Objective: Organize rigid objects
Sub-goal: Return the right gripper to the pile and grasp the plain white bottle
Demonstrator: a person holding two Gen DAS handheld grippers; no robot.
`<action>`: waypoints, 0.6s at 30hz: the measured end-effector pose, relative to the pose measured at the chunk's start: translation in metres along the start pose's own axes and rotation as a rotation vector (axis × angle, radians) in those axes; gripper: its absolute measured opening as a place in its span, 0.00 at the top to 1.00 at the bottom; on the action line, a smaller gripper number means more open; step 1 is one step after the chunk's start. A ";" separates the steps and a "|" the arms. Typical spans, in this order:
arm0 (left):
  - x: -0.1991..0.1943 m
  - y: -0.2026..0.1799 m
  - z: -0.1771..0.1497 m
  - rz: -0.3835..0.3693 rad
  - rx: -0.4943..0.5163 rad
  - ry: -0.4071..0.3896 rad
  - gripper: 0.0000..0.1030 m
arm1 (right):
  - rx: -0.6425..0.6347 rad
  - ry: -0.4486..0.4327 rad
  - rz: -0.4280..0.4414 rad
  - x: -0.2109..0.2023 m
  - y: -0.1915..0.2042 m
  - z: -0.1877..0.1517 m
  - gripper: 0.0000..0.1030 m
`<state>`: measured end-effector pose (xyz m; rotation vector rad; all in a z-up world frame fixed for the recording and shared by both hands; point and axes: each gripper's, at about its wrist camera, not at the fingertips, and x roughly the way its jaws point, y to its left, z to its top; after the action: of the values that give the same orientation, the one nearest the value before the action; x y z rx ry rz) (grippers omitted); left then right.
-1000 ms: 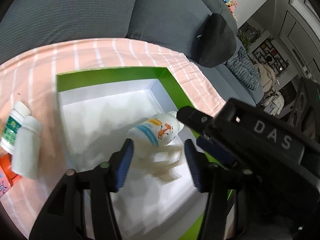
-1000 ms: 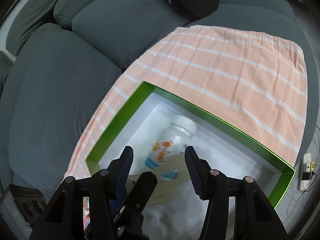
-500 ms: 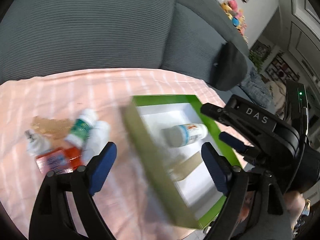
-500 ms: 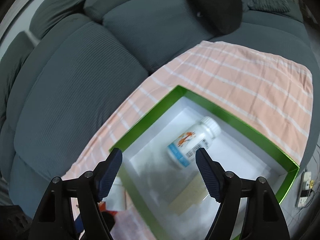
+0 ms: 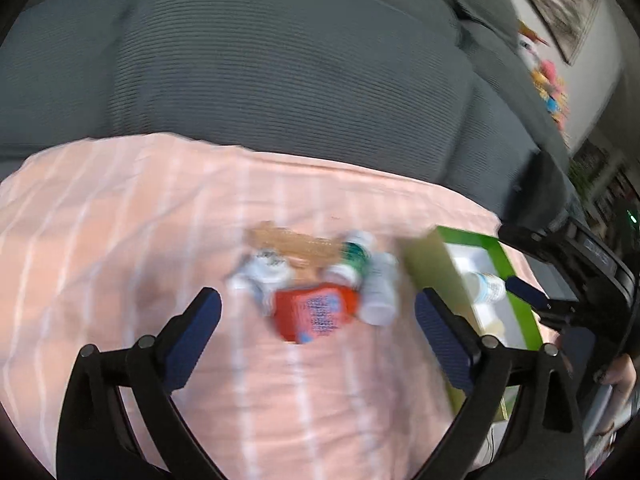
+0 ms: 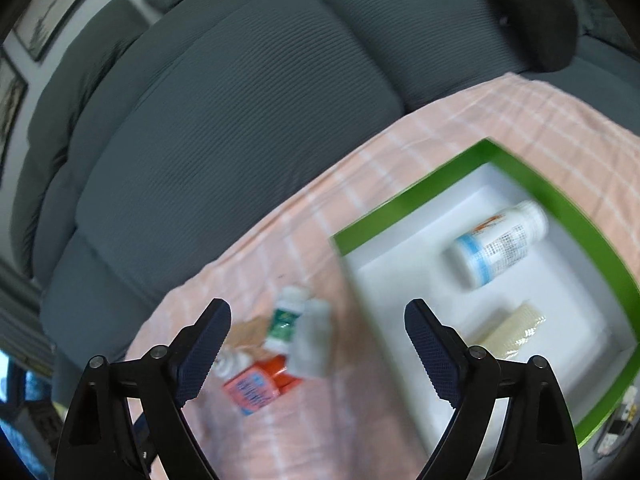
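Observation:
A green box [image 6: 404, 204] with a white inside lies on the pink striped cloth. A white bottle with a blue band [image 6: 496, 244] and a tan flat piece [image 6: 512, 330] lie inside it. Left of the box is a blurred cluster: an orange-red box [image 5: 314, 312], a green-labelled bottle [image 5: 354, 254], a white bottle [image 5: 378, 290], a small white bottle [image 5: 262, 274] and a tan piece [image 5: 292, 242]. My left gripper [image 5: 318, 316] is open and empty, hovering near the cluster. My right gripper [image 6: 318, 330] is open and empty above the cloth, between cluster and box.
The cloth [image 5: 120, 216] covers a grey sofa seat, with the grey backrest cushions [image 5: 280, 60] behind. A dark cushion [image 6: 532, 12] lies at the far right. The right gripper's body [image 5: 580, 264] shows beside the green box [image 5: 516, 280] in the left wrist view.
Both grippers have opened wide, pulled back out of the green box and swung left toward the cluster. The white bottle with the blue band was left lying in the box.

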<state>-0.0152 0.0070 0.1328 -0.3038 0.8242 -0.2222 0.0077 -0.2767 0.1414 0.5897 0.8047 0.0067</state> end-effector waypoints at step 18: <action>-0.013 0.053 -0.007 0.075 -0.135 0.028 0.06 | -0.146 0.225 -0.178 0.093 0.046 -0.031 0.37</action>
<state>-0.0246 0.0596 0.1188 -0.3960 0.8785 -0.1015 0.0611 -0.2018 0.0847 0.3817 1.0643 -0.0320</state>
